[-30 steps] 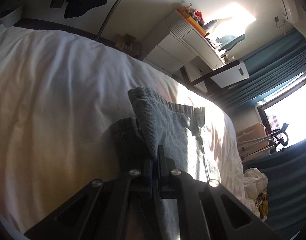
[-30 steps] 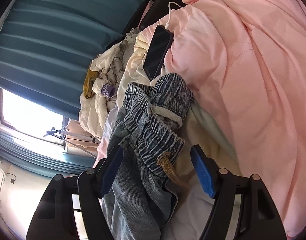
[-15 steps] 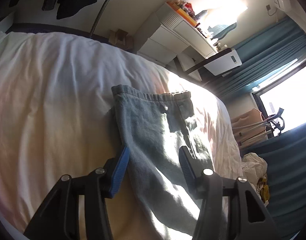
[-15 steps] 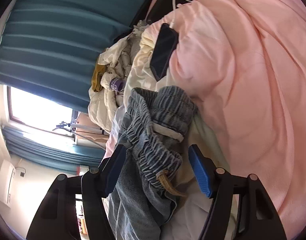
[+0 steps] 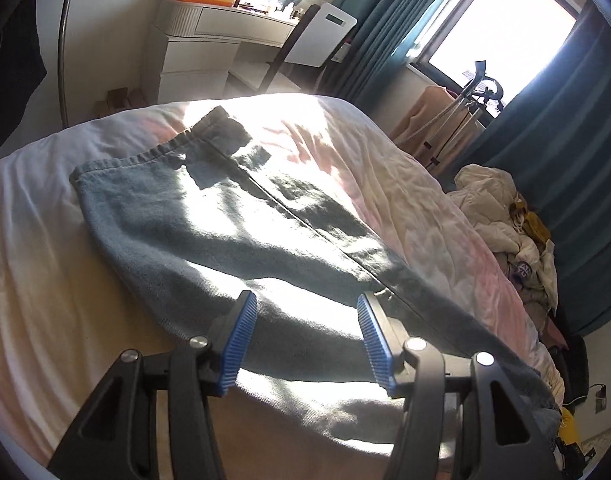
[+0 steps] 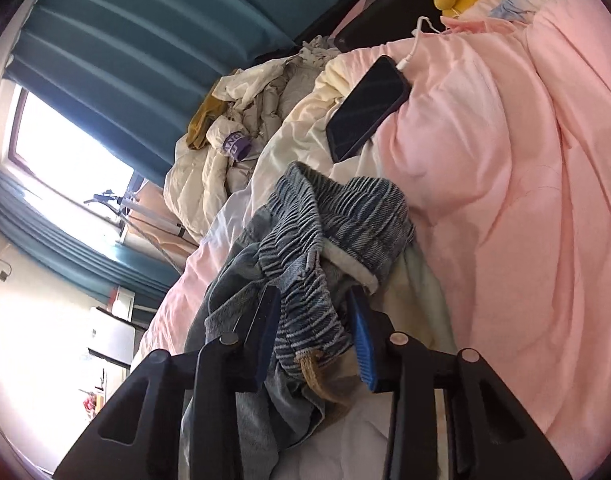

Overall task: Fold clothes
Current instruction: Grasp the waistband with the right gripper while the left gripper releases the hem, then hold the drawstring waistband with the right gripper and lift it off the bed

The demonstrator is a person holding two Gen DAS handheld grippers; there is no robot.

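closing right tongs [image 6: 315, 316] around bunched jeans waistband [image 6: 305, 272], left tongs [image 5: 303, 316] open, jeans' far end cut off

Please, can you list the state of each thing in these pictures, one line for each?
Jeans leg: spread flat on the bed.
Jeans waistband: bunched, between the right fingers.
Left gripper: open, holding nothing.
Right gripper: closing around the waistband.
Phone: screen dark, cable plugged in.
Curtains: partly drawn.
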